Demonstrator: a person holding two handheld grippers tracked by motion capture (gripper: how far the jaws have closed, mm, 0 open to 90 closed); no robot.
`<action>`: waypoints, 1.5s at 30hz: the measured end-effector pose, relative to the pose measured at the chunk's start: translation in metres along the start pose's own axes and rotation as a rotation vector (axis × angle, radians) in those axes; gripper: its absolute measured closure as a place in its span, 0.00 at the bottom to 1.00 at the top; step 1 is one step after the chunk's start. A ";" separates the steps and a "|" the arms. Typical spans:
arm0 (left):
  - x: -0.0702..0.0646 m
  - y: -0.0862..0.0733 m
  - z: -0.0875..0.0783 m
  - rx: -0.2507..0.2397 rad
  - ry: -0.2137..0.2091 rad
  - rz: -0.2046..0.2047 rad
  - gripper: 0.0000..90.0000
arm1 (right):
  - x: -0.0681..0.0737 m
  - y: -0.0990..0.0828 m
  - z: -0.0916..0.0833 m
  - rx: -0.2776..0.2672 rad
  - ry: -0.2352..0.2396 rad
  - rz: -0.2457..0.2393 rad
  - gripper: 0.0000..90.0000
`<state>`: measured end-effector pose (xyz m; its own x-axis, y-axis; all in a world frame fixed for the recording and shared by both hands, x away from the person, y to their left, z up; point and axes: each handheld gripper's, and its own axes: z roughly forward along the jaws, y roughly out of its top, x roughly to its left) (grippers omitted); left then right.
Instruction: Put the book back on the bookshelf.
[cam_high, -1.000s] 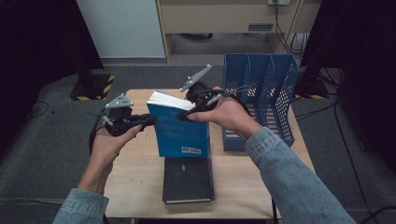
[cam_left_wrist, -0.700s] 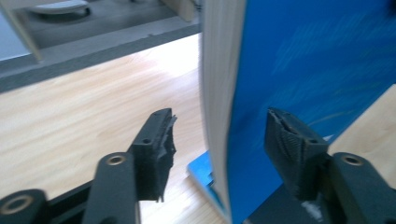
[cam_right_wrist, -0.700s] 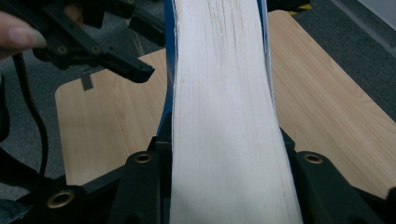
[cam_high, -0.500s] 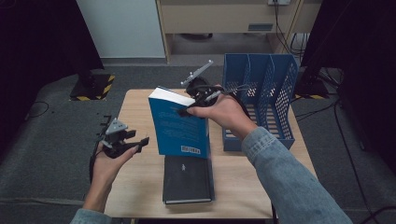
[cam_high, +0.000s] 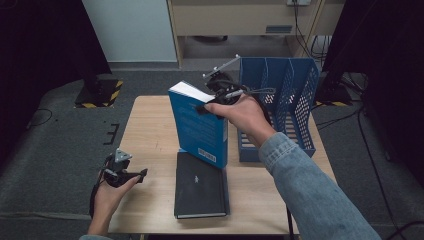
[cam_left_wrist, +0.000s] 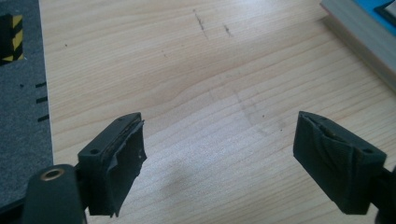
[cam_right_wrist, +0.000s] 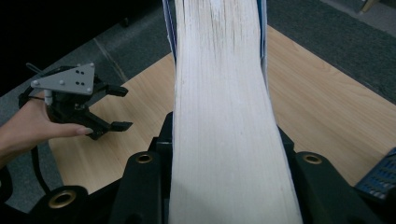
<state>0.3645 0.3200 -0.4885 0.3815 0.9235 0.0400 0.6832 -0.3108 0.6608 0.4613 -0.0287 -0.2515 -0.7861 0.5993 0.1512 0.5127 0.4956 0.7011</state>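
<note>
A thick blue book (cam_high: 199, 127) stands upright over the middle of the wooden table (cam_high: 150, 125), its lower edge by a black book (cam_high: 200, 186) that lies flat. My right gripper (cam_high: 206, 106) is shut on the blue book's top right corner. In the right gripper view the white page edge (cam_right_wrist: 224, 107) runs up between the jaws. My left gripper (cam_high: 129, 176) hovers low at the table's near left edge. Its jaws have just been opening, and it is open (cam_left_wrist: 224, 154) over bare wood with nothing between the pads.
A blue slotted file rack (cam_high: 280, 95) stands at the table's right side, just behind the right hand. Grey carpet (cam_high: 60, 150) surrounds the table. A yellow and black striped block (cam_high: 100, 92) lies on the floor at the far left.
The left gripper has come off the blue book's left edge, dropped down and toward the near left of the table, and its jaws have spread. The right gripper still holds the book.
</note>
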 end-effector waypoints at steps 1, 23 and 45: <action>0.001 -0.001 0.001 0.005 -0.004 -0.001 0.17 | -0.002 0.001 -0.003 -0.002 -0.008 0.010 0.67; -0.003 -0.008 0.011 0.093 0.017 0.032 0.12 | -0.058 -0.040 -0.095 -0.098 -0.107 0.146 0.67; -0.003 -0.010 0.012 0.104 0.022 0.042 0.12 | -0.106 -0.072 -0.137 -0.102 -0.237 0.265 0.67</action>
<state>0.3640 0.3173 -0.5036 0.3986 0.9134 0.0831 0.7280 -0.3702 0.5771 0.4609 -0.2137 -0.2226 -0.5227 0.8333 0.1802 0.6414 0.2450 0.7270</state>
